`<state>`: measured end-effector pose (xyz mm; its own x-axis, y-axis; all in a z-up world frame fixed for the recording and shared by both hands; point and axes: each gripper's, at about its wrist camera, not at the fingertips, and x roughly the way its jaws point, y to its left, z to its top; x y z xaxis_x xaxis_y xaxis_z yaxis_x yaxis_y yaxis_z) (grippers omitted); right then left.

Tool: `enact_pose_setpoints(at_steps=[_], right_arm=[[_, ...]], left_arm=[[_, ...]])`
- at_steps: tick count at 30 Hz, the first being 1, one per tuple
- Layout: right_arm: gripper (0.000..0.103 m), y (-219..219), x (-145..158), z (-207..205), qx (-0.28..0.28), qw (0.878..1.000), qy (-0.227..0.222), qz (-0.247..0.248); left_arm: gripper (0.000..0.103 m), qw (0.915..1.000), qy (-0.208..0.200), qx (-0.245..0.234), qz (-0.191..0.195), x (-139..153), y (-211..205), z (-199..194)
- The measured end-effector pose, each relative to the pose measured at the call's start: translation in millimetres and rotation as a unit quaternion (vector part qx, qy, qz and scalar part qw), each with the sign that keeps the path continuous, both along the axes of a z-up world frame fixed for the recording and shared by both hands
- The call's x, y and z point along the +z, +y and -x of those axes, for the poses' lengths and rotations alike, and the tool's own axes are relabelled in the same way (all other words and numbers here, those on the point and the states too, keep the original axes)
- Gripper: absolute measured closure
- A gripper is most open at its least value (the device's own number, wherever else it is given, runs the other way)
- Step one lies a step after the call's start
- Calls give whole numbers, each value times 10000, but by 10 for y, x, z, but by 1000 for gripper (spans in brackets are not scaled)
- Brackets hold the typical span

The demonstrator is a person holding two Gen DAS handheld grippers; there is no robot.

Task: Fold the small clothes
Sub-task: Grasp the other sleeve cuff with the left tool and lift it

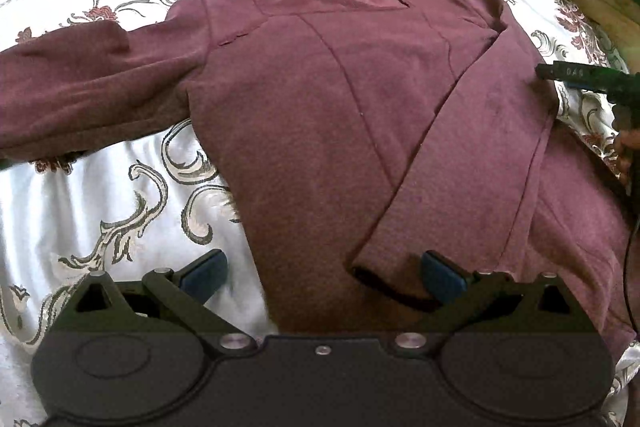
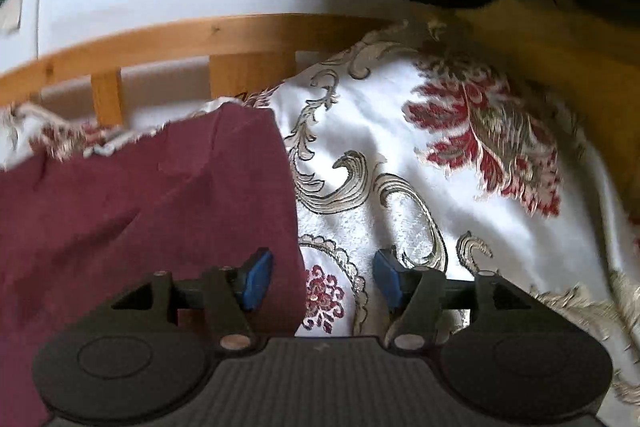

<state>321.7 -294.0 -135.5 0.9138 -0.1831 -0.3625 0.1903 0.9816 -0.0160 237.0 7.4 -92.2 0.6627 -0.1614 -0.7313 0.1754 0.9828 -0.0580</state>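
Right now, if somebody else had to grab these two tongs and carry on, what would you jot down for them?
Left tongs: open, empty, over the near hem of the sweater.
Right tongs: open, empty, at the sweater's right edge, over the bedspread.
Sweater: maroon, lying flat on the bedspread.
Done: one sleeve folded in across the body.
Left: the other sleeve still lies stretched out sideways; fold it in, then fold the body.

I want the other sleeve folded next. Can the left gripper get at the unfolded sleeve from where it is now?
Probably yes: the unfolded sleeve lies flat and uncovered on the bedspread, and the left gripper is open.
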Motion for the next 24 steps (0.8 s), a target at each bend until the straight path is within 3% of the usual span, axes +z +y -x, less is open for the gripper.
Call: enact_pose_setpoints(at_steps=[4, 6, 8, 14, 16, 19, 24], right_arm=[[24, 128, 119, 216, 142, 9998, -105, 23], [10, 211, 208, 419, 272, 9992, -257, 125], [8, 309, 288, 593, 500, 9977, -374, 253], [1, 589, 451, 1002, 1005, 9933, -529, 194], [1, 687, 494, 1126, 1154, 9916, -573, 134], [1, 848, 548, 1351, 1244, 9897, -678, 205], [0, 972, 583, 1676, 1435, 9851, -920, 230]], left_arm=[[1, 9998, -64, 206, -44, 106, 61, 18], [1, 9987, -259, 441, 73, 216, 162, 67], [1, 9954, -542, 758, 243, 350, 286, 139], [1, 9745, -1173, 1863, 440, 784, 758, 401], [1, 9590, -1345, 2457, 423, 942, 994, 557], [1, 9236, -1686, 3405, 515, 1155, 1372, 818], [1, 8696, -1483, 4585, 1080, 1243, 1943, 952]])
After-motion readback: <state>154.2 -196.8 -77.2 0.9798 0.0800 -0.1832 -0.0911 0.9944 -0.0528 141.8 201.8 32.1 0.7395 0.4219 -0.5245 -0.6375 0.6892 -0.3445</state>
